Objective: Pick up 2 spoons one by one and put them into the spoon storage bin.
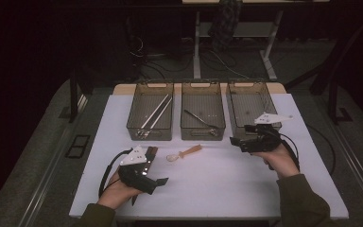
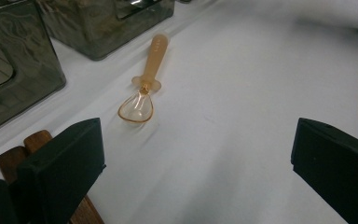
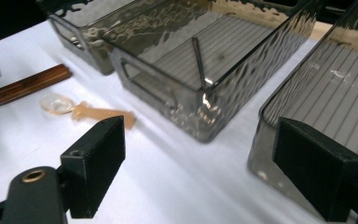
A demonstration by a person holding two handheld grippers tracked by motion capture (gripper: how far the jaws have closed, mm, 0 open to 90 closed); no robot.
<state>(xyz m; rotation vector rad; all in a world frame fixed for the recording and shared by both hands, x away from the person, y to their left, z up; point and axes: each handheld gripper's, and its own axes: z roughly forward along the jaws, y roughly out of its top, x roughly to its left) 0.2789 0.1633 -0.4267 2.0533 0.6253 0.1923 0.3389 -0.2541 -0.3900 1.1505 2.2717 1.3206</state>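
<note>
Sorting of cutlery into bins appears partly done. Left bin [image 1: 150, 118] in the upper centre of the high view holds chopsticks [image 1: 157, 112]; middle bin [image 1: 203, 118] holds a metal spoon [image 1: 199, 118]; right bin [image 1: 252, 111] looks empty. Outstanding: the orange spoon [image 1: 184, 153] lies on the table [image 1: 227, 184] at frame centre, in front of the bins, and wooden chopsticks [image 2: 25, 149] lie by the left gripper [image 1: 147, 163]. Left gripper released, nothing between its jaws. Right gripper [image 1: 238, 141], centre right, jaws apart and empty, near the right bin.
</note>
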